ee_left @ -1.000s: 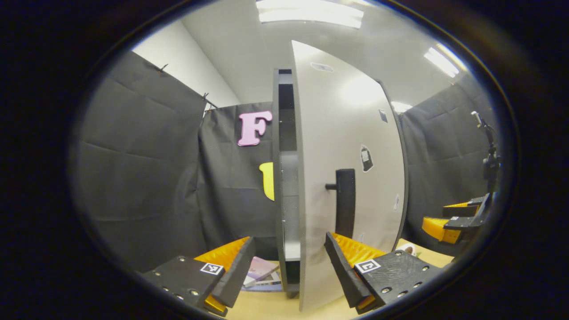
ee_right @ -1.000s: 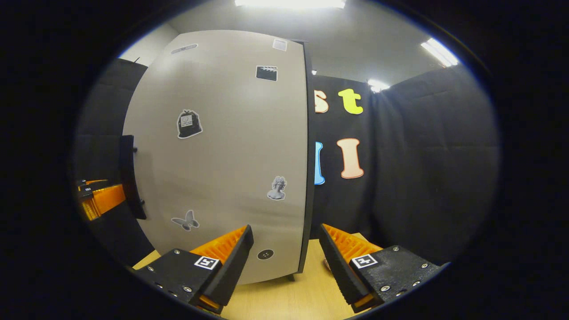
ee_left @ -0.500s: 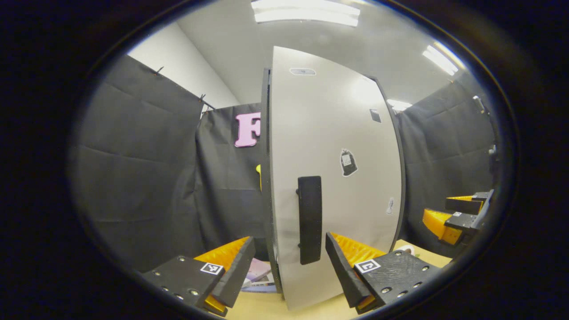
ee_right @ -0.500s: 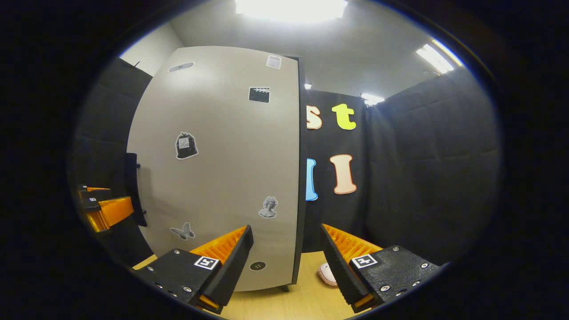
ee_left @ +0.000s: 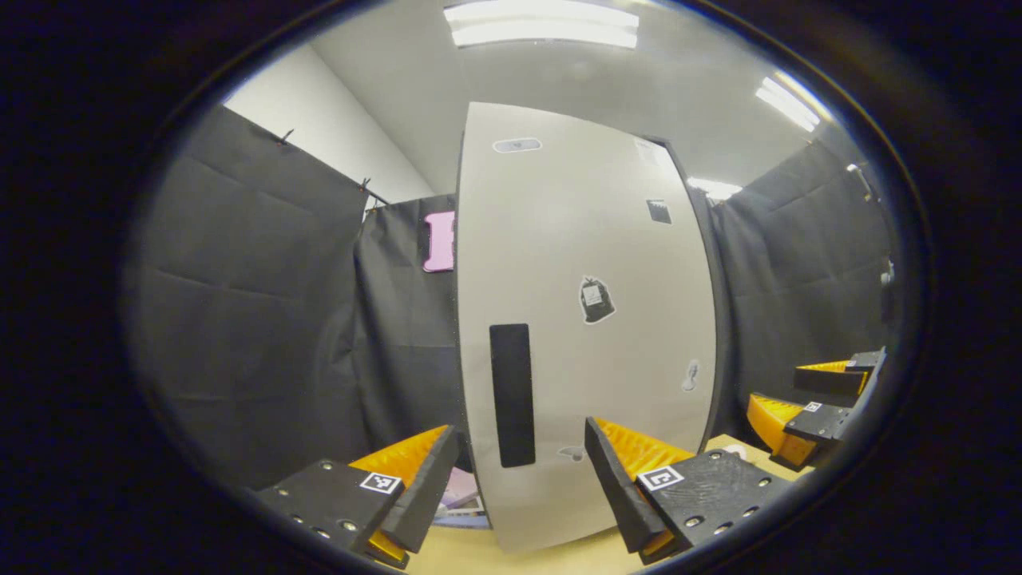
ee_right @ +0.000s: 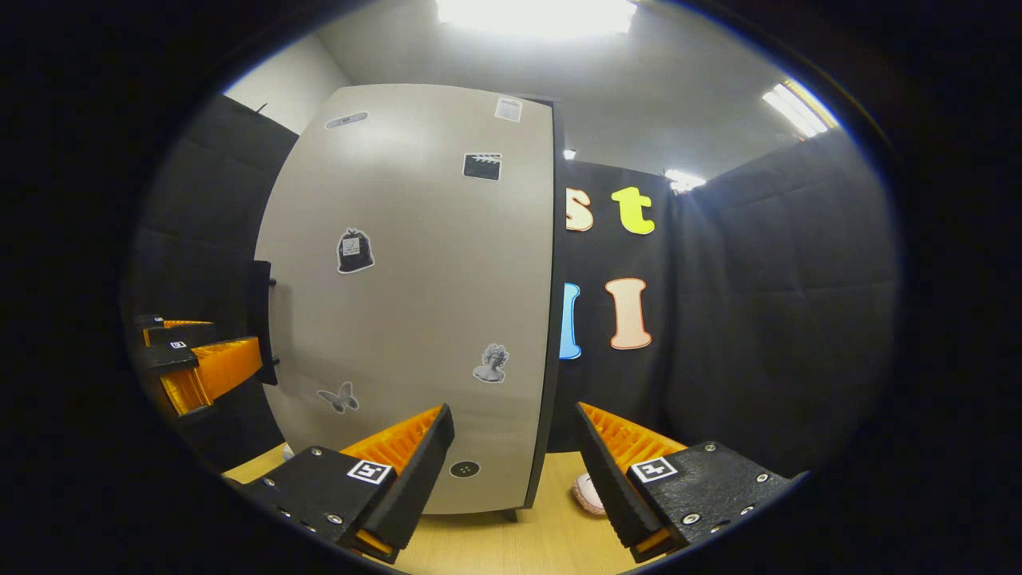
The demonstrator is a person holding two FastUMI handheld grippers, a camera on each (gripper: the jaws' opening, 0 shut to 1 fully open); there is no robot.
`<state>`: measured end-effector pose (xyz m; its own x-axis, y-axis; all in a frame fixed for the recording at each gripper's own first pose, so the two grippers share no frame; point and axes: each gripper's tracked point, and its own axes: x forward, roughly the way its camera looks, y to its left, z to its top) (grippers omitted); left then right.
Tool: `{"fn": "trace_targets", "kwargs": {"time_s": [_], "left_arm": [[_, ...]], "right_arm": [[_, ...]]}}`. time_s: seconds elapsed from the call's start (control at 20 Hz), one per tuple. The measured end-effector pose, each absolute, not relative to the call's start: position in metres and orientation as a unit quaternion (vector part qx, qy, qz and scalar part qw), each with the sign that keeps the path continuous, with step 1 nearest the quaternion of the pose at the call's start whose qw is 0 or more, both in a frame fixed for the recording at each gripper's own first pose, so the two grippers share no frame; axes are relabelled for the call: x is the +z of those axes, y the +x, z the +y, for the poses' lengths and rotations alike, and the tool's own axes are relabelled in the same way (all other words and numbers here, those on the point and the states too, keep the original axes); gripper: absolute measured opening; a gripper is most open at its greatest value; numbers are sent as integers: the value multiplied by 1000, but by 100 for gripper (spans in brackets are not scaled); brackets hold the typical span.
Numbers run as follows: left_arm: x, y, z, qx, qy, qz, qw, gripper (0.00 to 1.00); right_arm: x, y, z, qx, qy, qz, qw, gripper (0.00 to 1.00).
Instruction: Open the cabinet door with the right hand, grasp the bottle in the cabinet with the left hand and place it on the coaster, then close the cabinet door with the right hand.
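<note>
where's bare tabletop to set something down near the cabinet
Bare light wooden tabletop lies in front of the grey sticker-covered cabinet door, between the right gripper fingers. It is tighter to the right, by a small pale round object, and at the cabinet's left, where flat printed items lie near the left gripper.

We see a light wooden table (ee_right: pixel 511 551) under the tall grey cabinet (ee_right: pixel 415 303), standing upright on it; a small pale round object (ee_right: pixel 588 495) just right of its base; flat printed sheets (ee_left: pixel 465 499) at its left foot
</note>
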<state>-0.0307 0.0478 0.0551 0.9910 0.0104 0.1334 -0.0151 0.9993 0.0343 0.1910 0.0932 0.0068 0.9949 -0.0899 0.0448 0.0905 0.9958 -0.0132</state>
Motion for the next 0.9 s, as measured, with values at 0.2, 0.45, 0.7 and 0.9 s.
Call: {"fn": "trace_targets", "kwargs": {"time_s": [0.2,0.45,0.7,0.9], "left_arm": [[50,-34,28,-19,8,-59,998,91],[43,-34,25,-23,5,-48,999,91],[46,-37,21,-36,13,-59,998,91],[42,-35,23,-26,6,-51,998,91]], "right_arm": [[14,186,88,-52,6,-36,998,93],[11,182,81,-68,12,-31,997,93],[19,172,77,-65,30,-45,996,93],[20,169,77,-61,26,-46,997,93]]}}
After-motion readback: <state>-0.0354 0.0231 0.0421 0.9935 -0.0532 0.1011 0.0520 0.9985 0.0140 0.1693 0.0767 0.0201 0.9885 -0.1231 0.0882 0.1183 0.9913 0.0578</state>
